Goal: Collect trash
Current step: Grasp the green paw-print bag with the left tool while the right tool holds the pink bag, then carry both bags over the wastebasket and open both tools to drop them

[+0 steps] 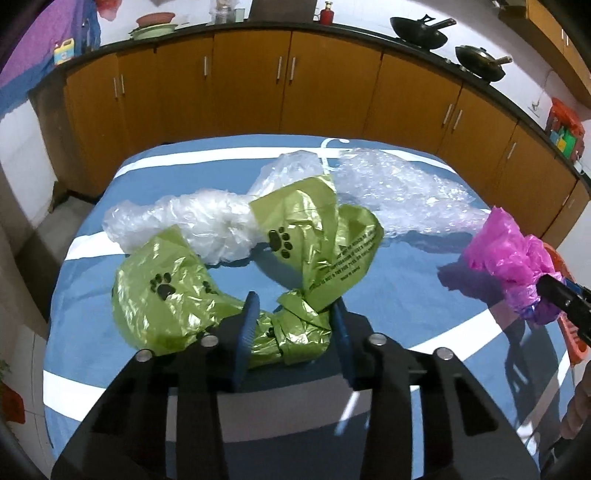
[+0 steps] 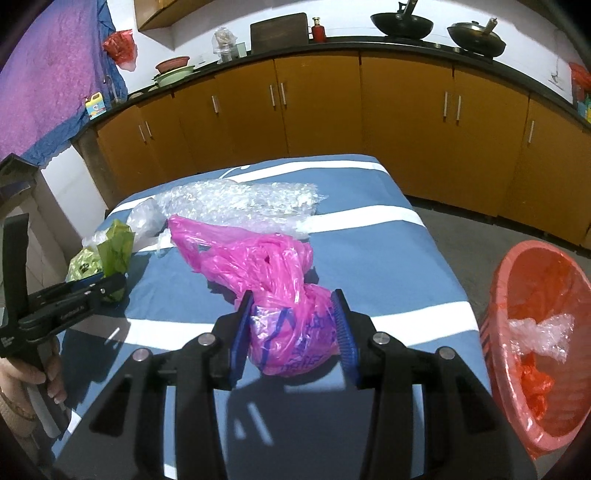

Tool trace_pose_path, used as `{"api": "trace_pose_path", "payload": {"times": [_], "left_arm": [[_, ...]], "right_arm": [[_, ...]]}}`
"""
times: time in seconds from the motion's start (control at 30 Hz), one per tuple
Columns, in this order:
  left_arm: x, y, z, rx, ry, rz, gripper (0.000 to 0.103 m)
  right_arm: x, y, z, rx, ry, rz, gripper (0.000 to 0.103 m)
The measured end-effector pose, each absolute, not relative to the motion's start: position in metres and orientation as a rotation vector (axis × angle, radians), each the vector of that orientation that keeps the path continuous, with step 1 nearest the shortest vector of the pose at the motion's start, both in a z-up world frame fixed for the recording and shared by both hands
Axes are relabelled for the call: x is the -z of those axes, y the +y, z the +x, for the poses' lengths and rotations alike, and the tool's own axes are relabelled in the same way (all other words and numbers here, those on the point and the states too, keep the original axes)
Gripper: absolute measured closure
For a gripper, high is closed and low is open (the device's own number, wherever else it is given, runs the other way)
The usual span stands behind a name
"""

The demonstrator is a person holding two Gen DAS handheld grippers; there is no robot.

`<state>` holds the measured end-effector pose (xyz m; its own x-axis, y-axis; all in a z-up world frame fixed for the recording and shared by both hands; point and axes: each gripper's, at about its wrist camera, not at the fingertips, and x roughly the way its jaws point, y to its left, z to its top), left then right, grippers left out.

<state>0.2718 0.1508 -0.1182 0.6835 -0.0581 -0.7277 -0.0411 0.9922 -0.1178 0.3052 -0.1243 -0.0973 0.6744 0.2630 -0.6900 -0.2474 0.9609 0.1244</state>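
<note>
My left gripper (image 1: 293, 314) is shut on a green paw-print bag (image 1: 177, 295) that lies on the blue-and-white cloth of the table (image 1: 388, 295); it also shows in the right wrist view (image 2: 107, 254). My right gripper (image 2: 293, 310) is shut on a knotted pink plastic bag (image 2: 280, 295), held just above the cloth; this bag shows at the right in the left wrist view (image 1: 513, 258). A clear crumpled bag (image 1: 192, 225) and a sheet of bubble wrap (image 1: 399, 184) lie behind the green bag. An orange bin (image 2: 535, 332) with a red liner stands right of the table and holds clear plastic.
Wooden cabinets (image 1: 258, 85) under a dark counter run along the far wall, with woks (image 1: 417, 31) and bowls (image 1: 155, 24) on top. A purple cloth (image 2: 48, 74) hangs at the left. The floor (image 2: 461, 229) lies between table and cabinets.
</note>
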Motion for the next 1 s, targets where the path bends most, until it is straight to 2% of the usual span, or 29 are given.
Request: {"api": "trace_pose_path", "payload": {"times": [0.43,1.0], "left_arm": [[0.079,0.118,0.237,0.082,0.728,-0.142,0.071],[0.027,0.002,0.222,0.304,0.633,-0.11,0.071]], "right_arm": [[0.068,-0.167,0.275,-0.234,0.725,0.075,0.062],[0.023,-0.267,0.224,-0.08,0.611,0.157,0.062]]}}
